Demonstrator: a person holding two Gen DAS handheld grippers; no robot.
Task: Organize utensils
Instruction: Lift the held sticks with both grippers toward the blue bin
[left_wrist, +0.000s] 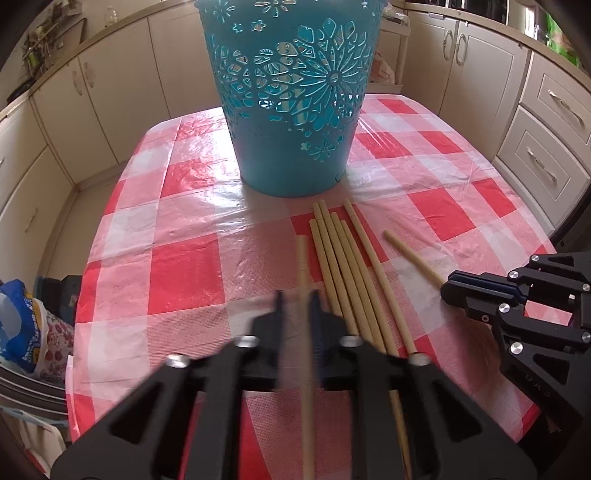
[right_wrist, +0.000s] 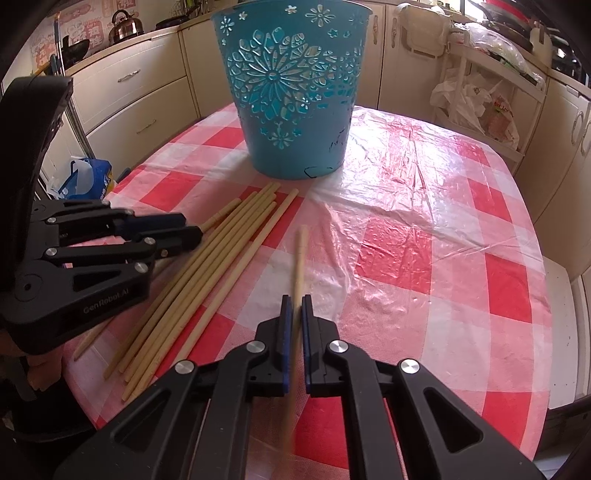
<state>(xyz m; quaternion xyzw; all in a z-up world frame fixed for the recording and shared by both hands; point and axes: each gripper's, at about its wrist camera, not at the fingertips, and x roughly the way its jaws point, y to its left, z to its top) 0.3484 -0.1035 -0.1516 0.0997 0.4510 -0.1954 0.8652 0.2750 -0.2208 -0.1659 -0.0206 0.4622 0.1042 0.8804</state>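
A bundle of pale chopsticks (left_wrist: 345, 273) is laid on the table (left_wrist: 192, 273), near the base of a blue bucket (left_wrist: 291, 99) and pointing roughly toward it. In the right wrist view the same bundle (right_wrist: 207, 266) is seen lying slantwise, left of centre, its far ends close to the bucket (right_wrist: 291, 92).

One chopstick (left_wrist: 306, 332) is clamped between the jaws of the left gripper (left_wrist: 298, 301); its far end projects beyond the fingertips toward the bucket, just beside the bundle, and its near part runs back under the camera. Whether this end is raised off the cloth cannot be told.

A second chopstick (right_wrist: 298, 273) is pinched in the same manner by the right gripper (right_wrist: 296, 306), the blue-lined jaws being closed upon it, with the free end directed at the bucket. This stick is set apart from the bundle, to its right. In the left wrist view the right gripper (left_wrist: 448, 286) is seen at the right edge with that stick (left_wrist: 410, 254) emerging from its tip.

In the right wrist view the left gripper (right_wrist: 192, 229) is seen from the side at the left, its tip at the near side of the bundle.

The table is covered by a red-and-white checked cloth under clear plastic. The bucket, pierced with flower patterns, is stood upright at the far middle. Cream cabinets (left_wrist: 110, 85) are ranged around the room.
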